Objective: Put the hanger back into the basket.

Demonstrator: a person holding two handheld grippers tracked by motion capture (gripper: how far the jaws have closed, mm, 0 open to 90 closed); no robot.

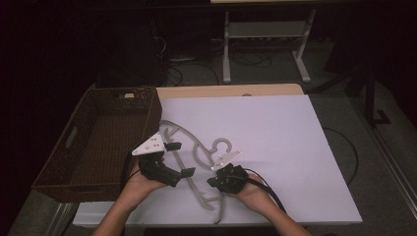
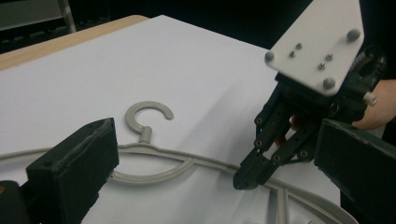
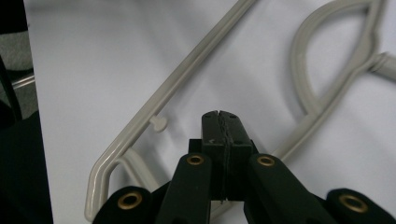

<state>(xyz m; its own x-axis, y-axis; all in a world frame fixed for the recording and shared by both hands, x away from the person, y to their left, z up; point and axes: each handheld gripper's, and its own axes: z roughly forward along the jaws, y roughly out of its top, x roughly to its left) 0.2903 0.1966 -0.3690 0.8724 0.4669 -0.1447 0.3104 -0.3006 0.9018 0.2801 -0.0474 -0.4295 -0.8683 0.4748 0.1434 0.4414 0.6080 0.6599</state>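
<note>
Roughly, going left from the hanger (image 1: 196, 162): a wicker basket (image 1: 74, 162) sits just beside it, half off the white sheet (image 1: 295, 137). Basket interior looks bare, though it is dark.

Left gripper (image 1: 179, 160) hovers over the hanger's left arm, jaws wide apart, nothing between them; in the left gripper view the grey bar and hook (image 2: 148, 115) lie between its two pads, below them.

Hanger lies flat on the sheet, hook pointing away from the person, one arm reaching toward the basket, the other toward the near edge.

Right gripper (image 1: 212, 183) is at the hanger's near-right part, jaws pressed together. Right gripper view shows the pads meeting face to face with no bar between them; tip sits just beside the bar (image 3: 177, 79), touching or not I cannot tell.

Risks, my guess: closed right tip pushing the bar could slide the light hanger or wrinkle the sheet. Left jaws closing from above may pinch sheet with the thin bar, or miss and skid off it.
</note>
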